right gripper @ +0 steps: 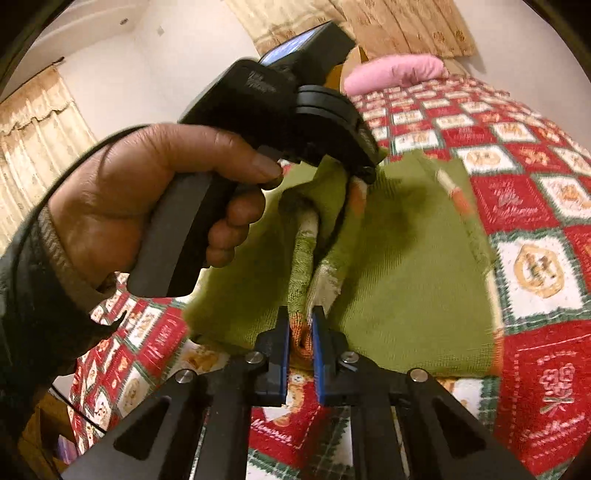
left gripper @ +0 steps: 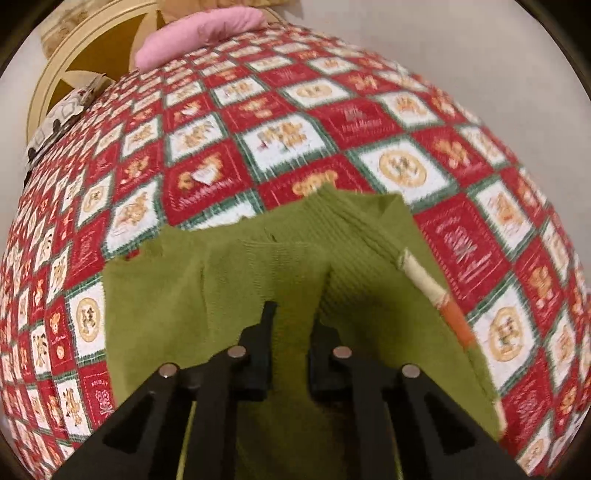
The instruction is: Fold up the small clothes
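A green knit garment (left gripper: 229, 280) with cream and orange striped cuffs lies bunched on the patterned bedspread (left gripper: 295, 122). In the left wrist view my left gripper (left gripper: 295, 325) is shut on a raised fold of the green cloth, which stands between its black fingers. One striped cuff (left gripper: 436, 291) runs along the garment's right edge. In the right wrist view my right gripper (right gripper: 300, 328) is shut on a striped cuff (right gripper: 300, 334), its blue pads pressing both sides. Beyond it a hand (right gripper: 129, 199) holds the left gripper (right gripper: 360, 177), which pinches the green garment (right gripper: 406, 266) higher up.
A pink pillow (left gripper: 207, 33) lies at the far end of the bed, before a cream headboard (left gripper: 92, 48). The red, white and green bedspread (right gripper: 535, 206) surrounds the garment on all sides. Beige curtains (right gripper: 369, 26) hang behind, and a black cable loops past the wrist.
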Motion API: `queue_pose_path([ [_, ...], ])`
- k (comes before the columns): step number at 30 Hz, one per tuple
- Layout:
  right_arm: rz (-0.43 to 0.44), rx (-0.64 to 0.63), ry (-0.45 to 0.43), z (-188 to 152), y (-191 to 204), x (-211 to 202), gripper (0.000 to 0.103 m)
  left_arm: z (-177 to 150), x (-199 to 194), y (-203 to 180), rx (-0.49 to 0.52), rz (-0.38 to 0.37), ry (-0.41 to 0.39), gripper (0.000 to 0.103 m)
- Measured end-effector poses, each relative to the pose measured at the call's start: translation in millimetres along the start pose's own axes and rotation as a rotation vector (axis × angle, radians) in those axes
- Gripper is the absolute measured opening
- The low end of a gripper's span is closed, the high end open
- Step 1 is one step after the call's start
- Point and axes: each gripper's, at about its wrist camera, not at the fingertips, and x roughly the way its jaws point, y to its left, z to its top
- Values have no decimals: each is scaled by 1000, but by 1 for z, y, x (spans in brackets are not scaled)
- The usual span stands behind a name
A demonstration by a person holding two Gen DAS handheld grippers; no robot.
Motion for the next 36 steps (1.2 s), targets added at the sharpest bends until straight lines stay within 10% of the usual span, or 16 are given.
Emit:
queue_pose_path([
  [14, -119, 159, -36, -1, -65, -38, 9, 27, -8, -42, -15, -138, -103, 16],
  [19, -135, 168, -23, -6, -72, -34, 9, 13, -18, -38, -65, -186, -164, 32],
  [22, -135, 158, -27, -7, -68, -39, 11, -4, -56, -25, -38, -193, -273, 63],
  [26, -172, 149, -116, 5, -61, -60, 60, -42, -91, -1, -6, -126, -353, 73],
  [34, -73, 209, -63, 69, -73, -9, 59, -111, -78, 52, -145, -72, -334, 75],
  [36, -23, 280, -5, 80, -91, 18, 13, -121, -67, 53, -168, -96, -301, 75],
])
